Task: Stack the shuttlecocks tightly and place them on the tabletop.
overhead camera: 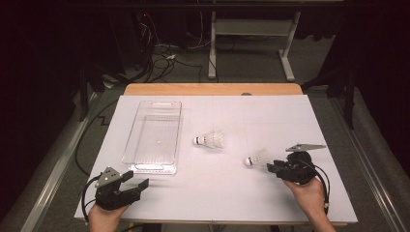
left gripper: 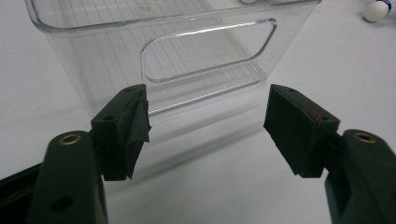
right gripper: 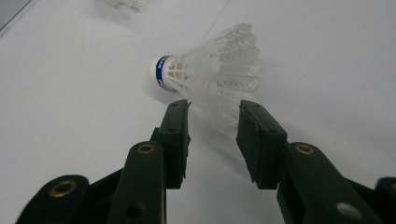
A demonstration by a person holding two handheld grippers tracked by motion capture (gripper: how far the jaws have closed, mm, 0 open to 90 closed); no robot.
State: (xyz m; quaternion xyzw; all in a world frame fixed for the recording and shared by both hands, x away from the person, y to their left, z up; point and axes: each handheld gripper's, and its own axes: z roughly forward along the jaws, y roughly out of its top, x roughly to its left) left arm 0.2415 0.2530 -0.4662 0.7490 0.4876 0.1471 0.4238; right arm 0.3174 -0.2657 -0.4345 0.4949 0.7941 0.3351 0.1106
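Two grippers: right gripper (right gripper: 212,112), lower right, jaws parted short of a shuttlecock (right gripper: 210,65) for grasping; left gripper (left gripper: 205,119) released by the bin (left gripper: 154,28).

**Where things sit on the tabletop**

A bin (overhead camera: 153,135) sits on the tabletop (overhead camera: 270,193), toward its left edge. One shuttlecock (overhead camera: 211,140) lies just right of the bin. The other shuttlecock (overhead camera: 257,158) lies nearer the right edge. The right gripper (overhead camera: 273,167) is just beside it. The left gripper (overhead camera: 138,180) is at the near left corner.
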